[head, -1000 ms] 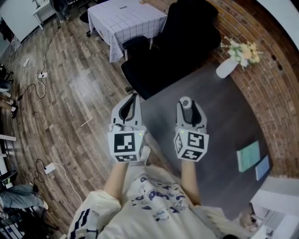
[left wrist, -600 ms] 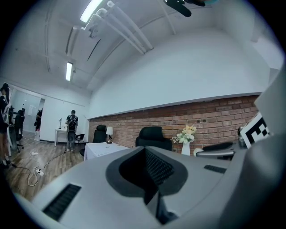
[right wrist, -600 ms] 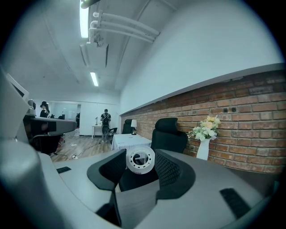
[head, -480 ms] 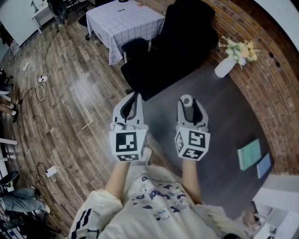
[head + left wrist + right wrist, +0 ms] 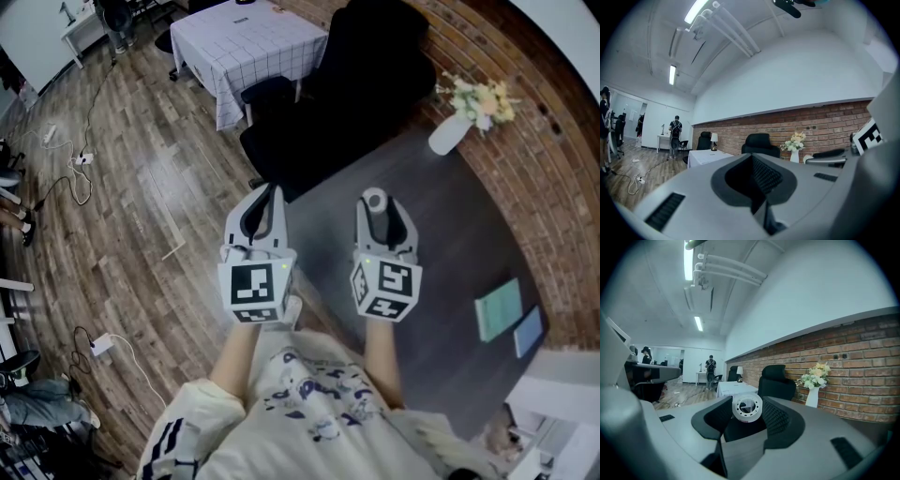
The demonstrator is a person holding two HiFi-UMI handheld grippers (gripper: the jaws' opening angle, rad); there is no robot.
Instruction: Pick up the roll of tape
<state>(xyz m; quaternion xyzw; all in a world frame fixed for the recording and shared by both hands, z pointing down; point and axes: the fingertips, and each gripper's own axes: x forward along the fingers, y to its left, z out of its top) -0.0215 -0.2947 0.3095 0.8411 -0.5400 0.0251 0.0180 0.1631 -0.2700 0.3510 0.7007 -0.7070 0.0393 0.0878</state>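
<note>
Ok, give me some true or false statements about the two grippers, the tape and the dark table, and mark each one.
1. The right gripper holds the white roll of tape between its jaws. True.
2. The left gripper grips a second roll. False: its jaws are together on nothing.
3. The white vase of flowers lies tipped over on the wooden floor. False: it stands upright on the dark table.
4. A flat teal book lies on that table. True.

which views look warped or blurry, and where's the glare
Head view: fisheye curves the red brick wall, pale glare sits on the brown wooden floor. Right gripper view: the small white roll of tape is sharp, the ceiling strip light blown out.
</note>
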